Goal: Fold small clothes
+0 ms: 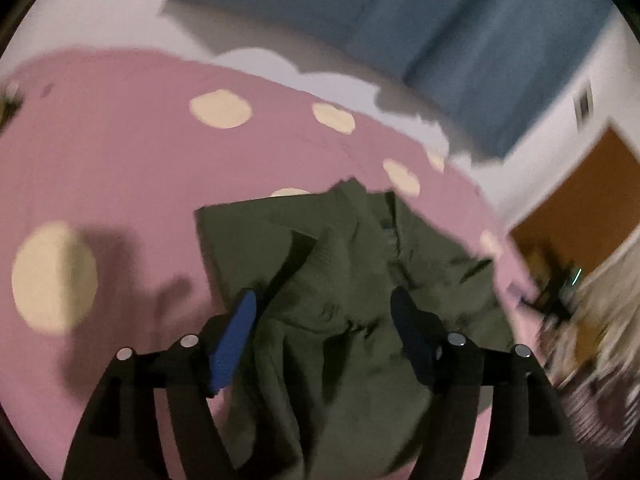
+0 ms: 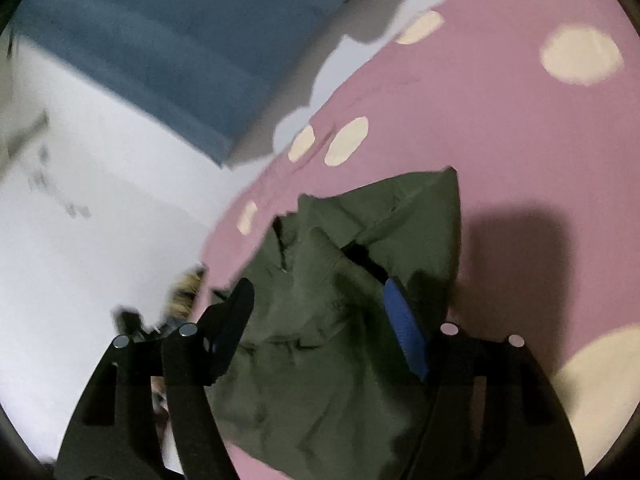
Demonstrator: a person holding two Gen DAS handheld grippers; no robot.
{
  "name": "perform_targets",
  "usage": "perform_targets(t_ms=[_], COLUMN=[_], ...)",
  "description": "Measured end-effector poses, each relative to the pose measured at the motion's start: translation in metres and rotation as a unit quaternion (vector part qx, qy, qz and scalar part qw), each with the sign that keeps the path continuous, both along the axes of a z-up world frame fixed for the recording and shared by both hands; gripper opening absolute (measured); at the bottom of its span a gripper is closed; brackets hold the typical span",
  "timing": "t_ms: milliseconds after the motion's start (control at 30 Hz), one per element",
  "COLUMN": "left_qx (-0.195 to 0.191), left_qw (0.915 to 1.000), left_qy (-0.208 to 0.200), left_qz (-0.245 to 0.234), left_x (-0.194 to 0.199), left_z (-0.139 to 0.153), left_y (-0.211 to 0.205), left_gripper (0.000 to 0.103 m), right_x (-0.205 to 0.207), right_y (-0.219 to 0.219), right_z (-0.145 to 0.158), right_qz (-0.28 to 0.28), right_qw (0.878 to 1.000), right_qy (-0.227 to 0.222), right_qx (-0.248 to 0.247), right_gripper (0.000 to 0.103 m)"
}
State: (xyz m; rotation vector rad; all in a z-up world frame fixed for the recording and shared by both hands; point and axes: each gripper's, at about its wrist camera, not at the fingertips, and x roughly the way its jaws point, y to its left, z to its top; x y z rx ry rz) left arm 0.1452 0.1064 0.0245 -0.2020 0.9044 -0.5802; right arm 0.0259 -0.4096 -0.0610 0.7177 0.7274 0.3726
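Left wrist: olive garment (image 1: 344,280) lies near pink rug (image 1: 120,168) edge.

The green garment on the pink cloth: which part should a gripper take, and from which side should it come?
Probably the flat far corner of the green garment, approached from above at the open pink cloth side. That edge lies smooth and single there; the middle is bunched into folds. Both the right gripper and the left gripper are open above it.

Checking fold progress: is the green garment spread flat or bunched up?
Bunched. The green garment lies crumpled on the pink dotted cover, with overlapping layers and ridges, not spread flat or neatly folded.
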Motion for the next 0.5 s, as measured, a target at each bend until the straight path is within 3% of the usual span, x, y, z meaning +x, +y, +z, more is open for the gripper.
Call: perform_targets(t_ms=[100, 200, 500], left_qx=[0.067, 0.102, 0.128], left_qw=[0.9965, 0.9925, 0.9851], left_qy=[-0.020, -0.020, 0.030], left_qz=[-0.045, -0.064, -0.111], left_x=[0.007, 0.020, 0.053], left_z=[-0.009, -0.021, -0.051], left_y=[-0.029, -0.048, -0.073], left_gripper=[0.072, 0.072, 0.068], right_x=[0.015, 0.031, 0.061], right_y=[0.014, 0.022, 0.041], right_z=[0.003, -0.001, -0.012], right_qz=[0.029, 0.058, 0.124], right_qw=[0.998, 0.994, 0.980], right_qy=[0.003, 0.012, 0.024], right_qx=[-0.058, -0.087, -0.154], right_gripper=[0.068, 0.068, 0.068])
